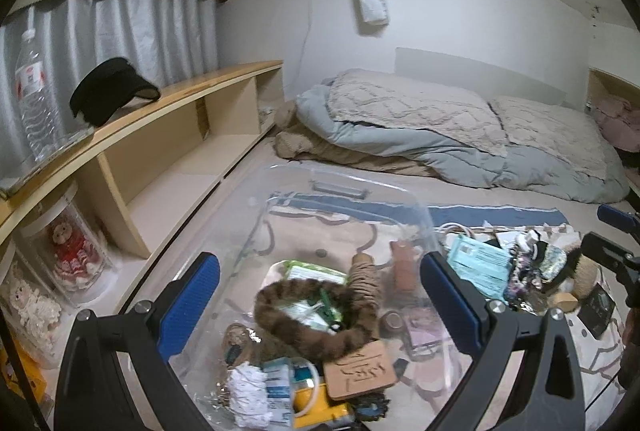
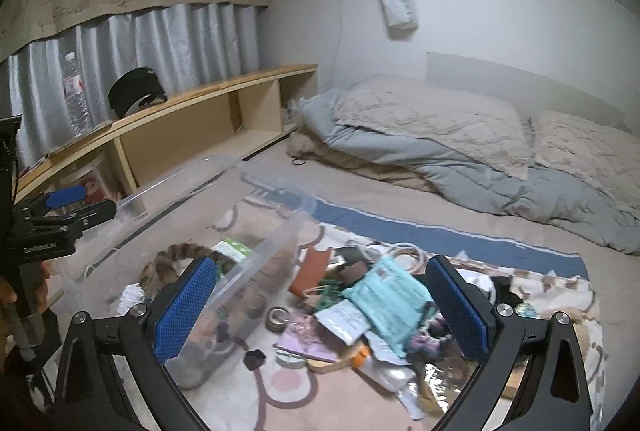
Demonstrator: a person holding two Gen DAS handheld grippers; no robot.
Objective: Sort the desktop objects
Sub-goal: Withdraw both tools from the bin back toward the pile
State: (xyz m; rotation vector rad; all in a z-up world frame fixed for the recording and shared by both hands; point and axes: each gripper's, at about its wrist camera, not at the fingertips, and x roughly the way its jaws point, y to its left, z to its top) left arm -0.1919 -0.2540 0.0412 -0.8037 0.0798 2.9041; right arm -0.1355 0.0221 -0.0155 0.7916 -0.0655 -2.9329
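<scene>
- Your biggest risk is the clear plastic bin point(image 1: 344, 199): its near right wall is hard to see in the right wrist view, and your right gripper point(image 2: 320, 315) hangs with its left finger point(image 2: 184, 311) just beside that wall. Swing left carelessly and you would probably knock or tip the bin.
- The loose pile point(image 2: 372, 303) on the patterned blanket point(image 2: 280, 391), right of the bin, is tangled. The teal packet point(image 2: 388, 295) overlaps papers and cords, so a pinch there could drag neighbours along or slip off the slick wrapper.
- The bin already holds a heap: a furry brown band point(image 1: 316, 311), a green pack point(image 1: 316, 271), a tan tag point(image 1: 360, 371) and a yellow item point(image 1: 320, 407) near the front. Dropping more from high up may bounce things out.
- Your left gripper point(image 1: 320, 303) is spread wide above the bin's contents, holding nothing and touching nothing as far as the pictures show.
- Your right gripper is likewise spread wide and empty, poised above the pile; whether its left finger brushes the bin wall, you cannot tell.
- Small pieces such as the tape roll point(image 2: 277, 318) and the black clip point(image 2: 255, 359) lie near the bin's wall, easy to scatter.
</scene>
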